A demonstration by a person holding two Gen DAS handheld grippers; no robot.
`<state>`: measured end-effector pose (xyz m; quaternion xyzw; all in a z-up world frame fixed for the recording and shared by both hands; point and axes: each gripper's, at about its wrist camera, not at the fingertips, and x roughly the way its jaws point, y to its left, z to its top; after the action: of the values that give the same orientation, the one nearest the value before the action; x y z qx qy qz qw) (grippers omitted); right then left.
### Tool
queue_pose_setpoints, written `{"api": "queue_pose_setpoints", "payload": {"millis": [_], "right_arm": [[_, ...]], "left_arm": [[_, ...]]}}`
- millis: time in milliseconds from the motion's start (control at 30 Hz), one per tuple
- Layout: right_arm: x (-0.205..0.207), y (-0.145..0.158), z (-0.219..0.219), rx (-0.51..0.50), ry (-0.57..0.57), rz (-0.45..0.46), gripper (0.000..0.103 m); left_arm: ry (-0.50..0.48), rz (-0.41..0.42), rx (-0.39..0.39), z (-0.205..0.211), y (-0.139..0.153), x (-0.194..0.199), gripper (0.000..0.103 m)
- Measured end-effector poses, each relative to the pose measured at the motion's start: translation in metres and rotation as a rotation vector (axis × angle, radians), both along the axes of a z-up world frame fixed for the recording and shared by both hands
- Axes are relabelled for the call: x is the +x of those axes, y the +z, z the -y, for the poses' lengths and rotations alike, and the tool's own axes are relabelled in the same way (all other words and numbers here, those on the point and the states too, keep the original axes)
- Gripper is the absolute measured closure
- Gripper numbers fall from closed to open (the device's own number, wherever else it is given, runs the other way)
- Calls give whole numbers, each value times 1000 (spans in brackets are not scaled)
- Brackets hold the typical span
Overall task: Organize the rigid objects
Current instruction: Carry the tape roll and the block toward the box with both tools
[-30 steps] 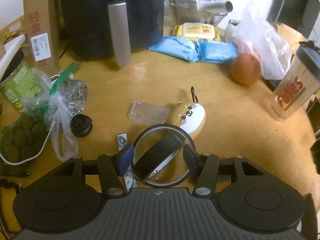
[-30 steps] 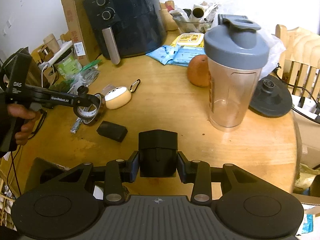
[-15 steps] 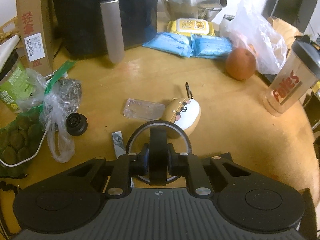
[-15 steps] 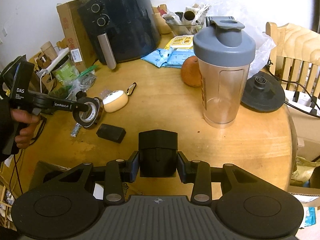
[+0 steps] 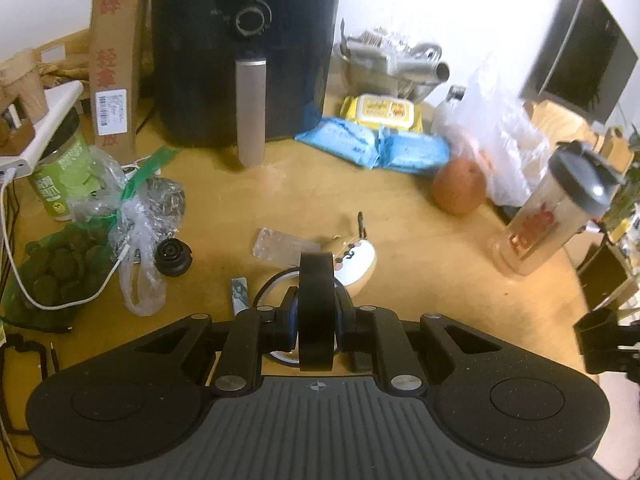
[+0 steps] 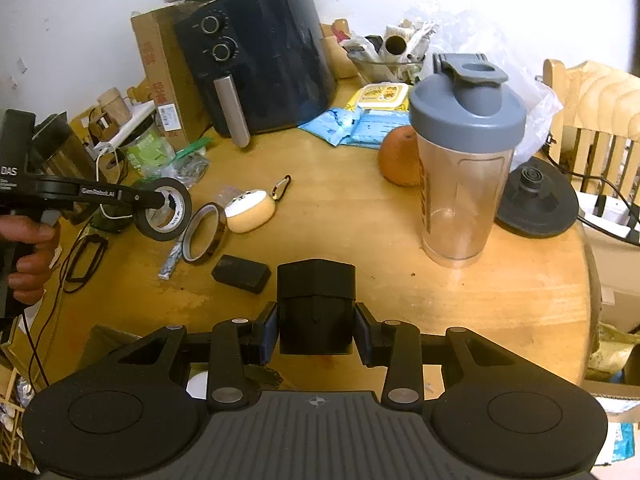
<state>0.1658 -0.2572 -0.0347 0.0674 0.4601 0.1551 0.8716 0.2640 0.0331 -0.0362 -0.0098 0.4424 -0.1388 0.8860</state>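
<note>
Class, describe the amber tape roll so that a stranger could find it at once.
Start at the black air fryer and come forward across the wooden table to the cream earbud case. The amber tape roll stands beside it: translucent brown, thin-walled, unheld.

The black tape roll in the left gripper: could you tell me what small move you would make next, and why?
I would probably lift it a little higher before carrying it anywhere. The left gripper is shut on the black tape roll, which hangs just off the table, close beside the amber tape ring and the tan pouch; more height should clear both.
</note>
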Motion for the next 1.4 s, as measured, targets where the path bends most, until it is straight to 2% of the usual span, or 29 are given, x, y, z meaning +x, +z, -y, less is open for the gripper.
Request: {"api": "queue_pose_setpoints", "payload": {"millis": [333,600,1067,1400], "right_arm": [[0,14,-8,-2,30,38,61],[-8,21,-21,10,62,52,61],[-40,19,-57,29,157,23,61],[-65,13,-64,21,152,0,61]], "left_arm": [[1,58,-56,-3,27,-44,86],[-35,65,-81,-4,40,-86,86],[-81,19,-115,-2,34,-149,86],[-109,-20,-65,4,16,-181,86]]}}
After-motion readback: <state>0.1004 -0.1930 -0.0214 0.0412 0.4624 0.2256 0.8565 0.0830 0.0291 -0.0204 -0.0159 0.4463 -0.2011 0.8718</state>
